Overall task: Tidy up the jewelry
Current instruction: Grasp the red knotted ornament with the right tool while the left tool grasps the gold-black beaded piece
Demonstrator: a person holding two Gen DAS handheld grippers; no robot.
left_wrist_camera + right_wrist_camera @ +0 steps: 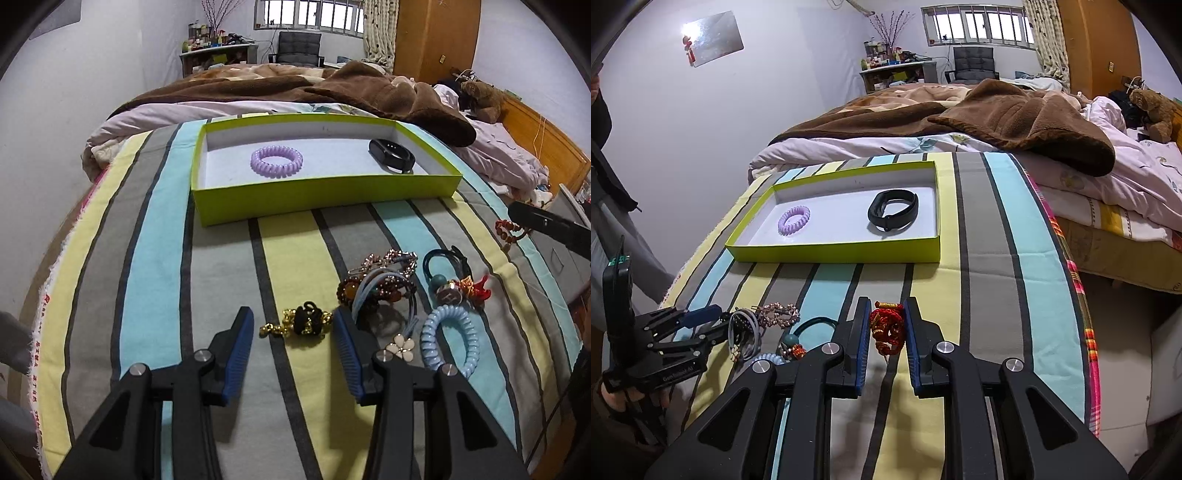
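1. Right wrist view: right gripper [886, 326] has its blue ribbed pads set on either side of a red beaded bracelet [887, 328]; the pads look to be touching it, so I judge the bracelet pinched, low over the striped cloth [990, 236].
2. Left wrist view: left gripper [293, 325] is spread wide around a black-and-gold hair tie [301, 324], pads clear of it on both sides. Nothing gripped.
3. Target is the lime-green box lid [325, 195], well ahead of both grippers. Inside: a lilac coil hair tie [276, 161] at left and a black fitness band [392, 155] at right, with bare floor between them.
4. Doing it well, in my judgement: lift the bracelet straight up and clear the near wall before letting go. Beads may slip, so hold firmly.
5. For the left side: close squarely on the tie's soft black knot; the gold beads are hard and round.
6. Still loose on the cloth: a tangled pile of bracelets [380, 280] and a pale blue coil hair tie [452, 338], springy plastic.
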